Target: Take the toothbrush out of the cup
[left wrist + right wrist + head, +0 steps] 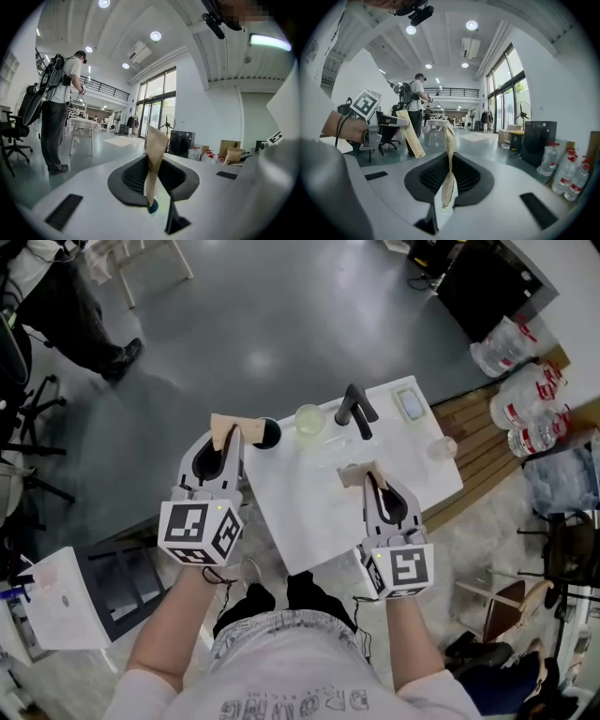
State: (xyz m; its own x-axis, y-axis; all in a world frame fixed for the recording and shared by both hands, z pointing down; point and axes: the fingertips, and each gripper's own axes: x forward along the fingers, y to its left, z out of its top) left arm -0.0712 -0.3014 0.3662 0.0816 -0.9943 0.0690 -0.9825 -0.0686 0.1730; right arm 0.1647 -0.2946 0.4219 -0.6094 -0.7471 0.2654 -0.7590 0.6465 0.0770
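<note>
The only lettering is on the person's shirt (291, 697), well behind the fingers (225, 435). It is large pale outline capitals seen upside down, which seem to spell "DRAWING", though the fabric folds make that uncertain. The marker cubes (199, 531) just behind the fingers bear black-and-white square codes and no letters. Red labels on the bottles (530, 413), far to the right of the fingers, are too small to read.

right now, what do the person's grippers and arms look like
Both the left gripper and the right gripper have pale grey bodies with a black teardrop hollow, tan taped jaw tips, and a white cube bearing black square markers. A thin black cable hangs by the left wrist. Forearms are bare of sleeves; the top is light grey with lettering.
</note>
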